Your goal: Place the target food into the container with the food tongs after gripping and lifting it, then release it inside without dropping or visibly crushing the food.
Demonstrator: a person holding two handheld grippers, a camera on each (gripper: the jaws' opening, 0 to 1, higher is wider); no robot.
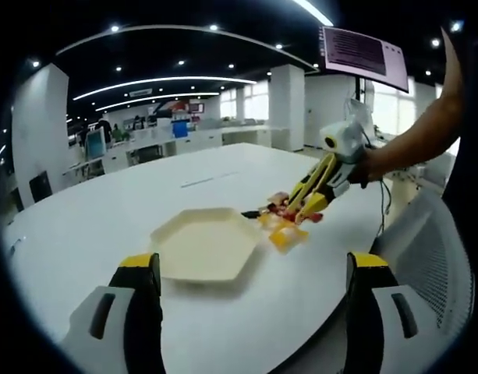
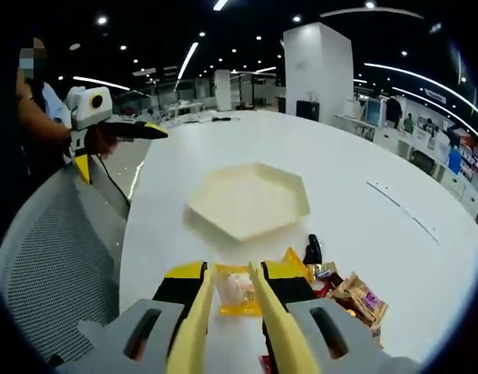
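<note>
Right gripper view: right hand-held gripper (image 2: 237, 308) with yellow tong blades straddling a small yellow-edged clear snack packet (image 2: 235, 290), blades close beside it, not visibly clamped, so released or barely touching; hard to tell more. Beyond the blades, well apart, an empty cream hexagonal plastic tray (image 2: 250, 201); just right of the blades, a heap of other wrapped snacks (image 2: 354, 298). Risks, as judgement: slick wrapper slipping from narrow blades during the lift; too hard a squeeze crushing the contents; neighbouring packets dragged along. Left gripper view: left hand-held gripper (image 1: 254, 273) spread wide, holding nothing, hovering short of the tray. Underneath, a broad glossy white round-edged table (image 2: 394, 156), offering little friction. Around, an open-plan office with white pillars, ceiling strip lights, desks and a grey mesh chair (image 2: 59, 241).
</note>
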